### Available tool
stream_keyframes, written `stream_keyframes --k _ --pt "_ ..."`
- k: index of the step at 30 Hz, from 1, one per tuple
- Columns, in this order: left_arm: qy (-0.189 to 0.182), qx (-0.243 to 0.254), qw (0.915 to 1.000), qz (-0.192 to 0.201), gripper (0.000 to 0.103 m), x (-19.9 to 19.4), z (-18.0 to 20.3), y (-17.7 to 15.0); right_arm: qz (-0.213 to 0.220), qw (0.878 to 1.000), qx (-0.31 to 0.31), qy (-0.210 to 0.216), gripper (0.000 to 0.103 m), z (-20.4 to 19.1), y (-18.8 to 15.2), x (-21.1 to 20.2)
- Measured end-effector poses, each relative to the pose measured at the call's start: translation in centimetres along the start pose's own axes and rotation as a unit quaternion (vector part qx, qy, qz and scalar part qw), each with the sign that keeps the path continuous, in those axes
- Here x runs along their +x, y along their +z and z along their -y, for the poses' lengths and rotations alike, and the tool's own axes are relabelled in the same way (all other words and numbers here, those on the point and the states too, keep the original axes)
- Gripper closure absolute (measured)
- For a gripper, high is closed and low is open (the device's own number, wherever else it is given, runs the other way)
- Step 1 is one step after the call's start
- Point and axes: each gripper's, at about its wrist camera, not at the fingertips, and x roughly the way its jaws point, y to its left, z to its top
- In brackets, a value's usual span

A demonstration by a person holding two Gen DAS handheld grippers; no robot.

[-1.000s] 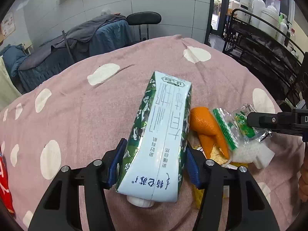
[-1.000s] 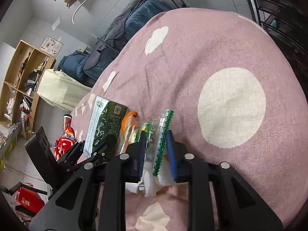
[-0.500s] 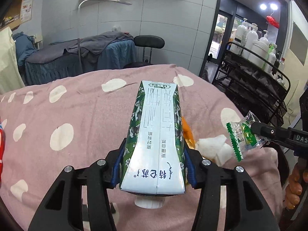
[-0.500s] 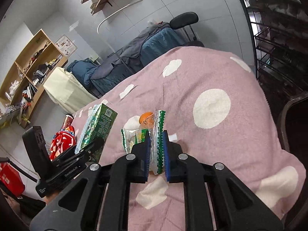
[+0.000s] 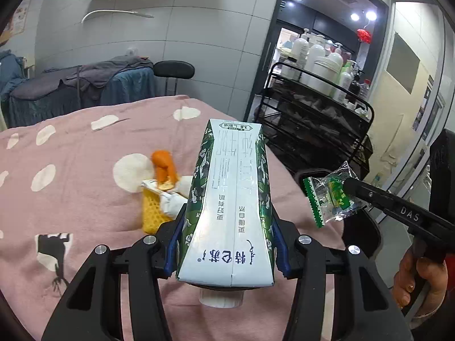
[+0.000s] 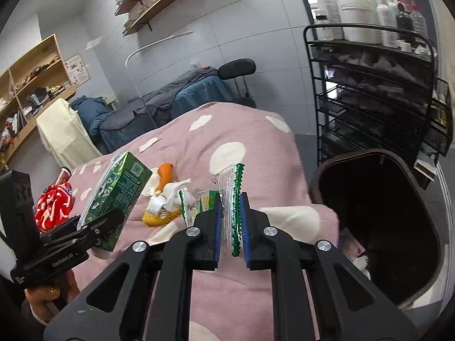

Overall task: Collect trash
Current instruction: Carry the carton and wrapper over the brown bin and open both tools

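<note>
Green-and-white milk carton [image 5: 230,210] is clamped in my left tongs [image 5: 227,244], clear candy wrapper [image 6: 231,210] in my right tongs [image 6: 230,227], neither yet in the dark bin [image 6: 378,213] at right, while orange peel [image 6: 165,174] and tissues [image 6: 167,196] wait mid-frame on the pink blanket [image 6: 256,153].

The milk carton [image 5: 230,204] and the clear wrapper [image 6: 231,199] are now lifted off the pink blanket [image 5: 85,153], leaving the orange peel [image 5: 162,167] behind; a dark bin [image 6: 378,216] appears at right.

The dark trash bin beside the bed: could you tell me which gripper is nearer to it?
Right. The right gripper, shut on a clear green-edged wrapper, is just beside the trash bin; the left gripper, holding the milk carton, is farther away over the pink blanket.
</note>
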Motion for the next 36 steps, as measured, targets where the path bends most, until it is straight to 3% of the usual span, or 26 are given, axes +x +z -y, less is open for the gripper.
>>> stream_keyframes --k 9,14,23,26,28,29,30,33,36 --pt "-0.063 0.031 0.9974 -0.013 0.052 1.8 6.0 -0.7 0.027 0.993 0.04 -0.11 0.09 8.0 -1.9 -4.3" --pt "-0.085 0.054 0.9947 -0.023 0.052 2.7 8.6 -1.3 0.003 0.983 0.049 -0.176 0.09 11.5 -3.0 -3.8" --pt "-0.105 0.078 0.9903 -0.046 0.052 4.2 11.7 -2.0 -0.048 0.971 0.037 -0.231 0.09 14.9 -4.9 -0.4" --pt "-0.109 0.082 0.9892 -0.053 0.052 4.7 12.4 -2.0 -0.068 0.969 0.043 -0.232 0.081 16.1 -5.5 1.0" --pt "-0.112 0.086 0.9884 -0.058 0.052 5.0 12.8 -2.1 -0.072 0.968 0.053 -0.234 0.057 16.4 -5.9 1.2" --pt "-0.112 0.088 0.9881 -0.059 0.052 5.1 13.0 -2.1 -0.068 0.968 0.061 -0.232 0.04 16.5 -6.1 1.0" --pt "-0.113 0.09 0.9877 -0.06 0.052 5.3 13.3 -2.2 -0.06 0.969 0.067 -0.229 0.035 16.5 -6.3 0.6" --pt "-0.118 0.091 0.9865 -0.067 0.052 5.9 13.9 -2.2 -0.052 0.971 0.069 -0.223 0.034 16.1 -6.7 -0.2" --pt "-0.124 0.095 0.9849 -0.075 0.052 6.6 14.7 -2.1 -0.036 0.973 0.072 -0.214 0.027 15.4 -7.0 -1.5"
